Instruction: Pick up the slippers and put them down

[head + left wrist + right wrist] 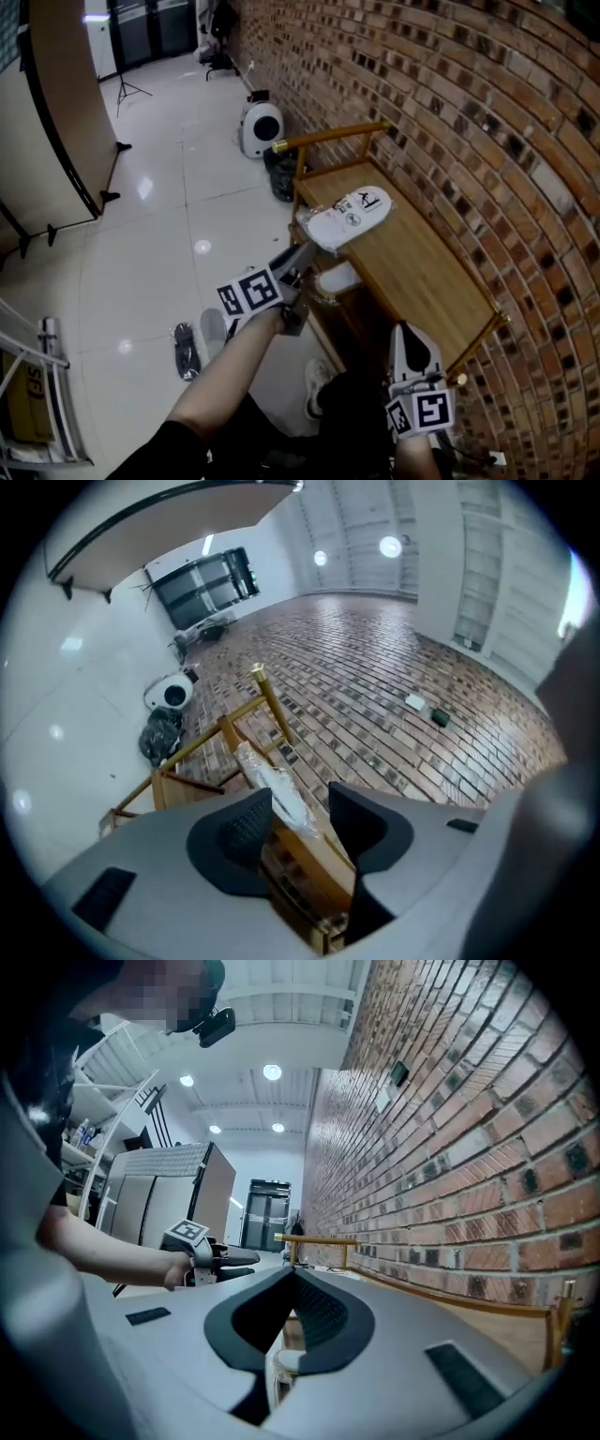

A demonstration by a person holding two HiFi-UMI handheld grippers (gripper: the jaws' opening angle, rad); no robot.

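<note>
Slipper (pixel 349 217) on the rack (pixel 424 274)
Our left gripper (pixel 305 251), jaws apart, sits at its 7 o'clock; right gripper (pixel 413 332), jaws together. We'd back straight off, clear of the wrapper.

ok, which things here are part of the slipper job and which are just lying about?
Job: wrapped white slipper on the wooden bench; second slipper under the bench top; left gripper, fingers apart; right gripper, fingers together.
Lying about: white round appliance; black bag; tripod; dark footwear on the floor.
</note>
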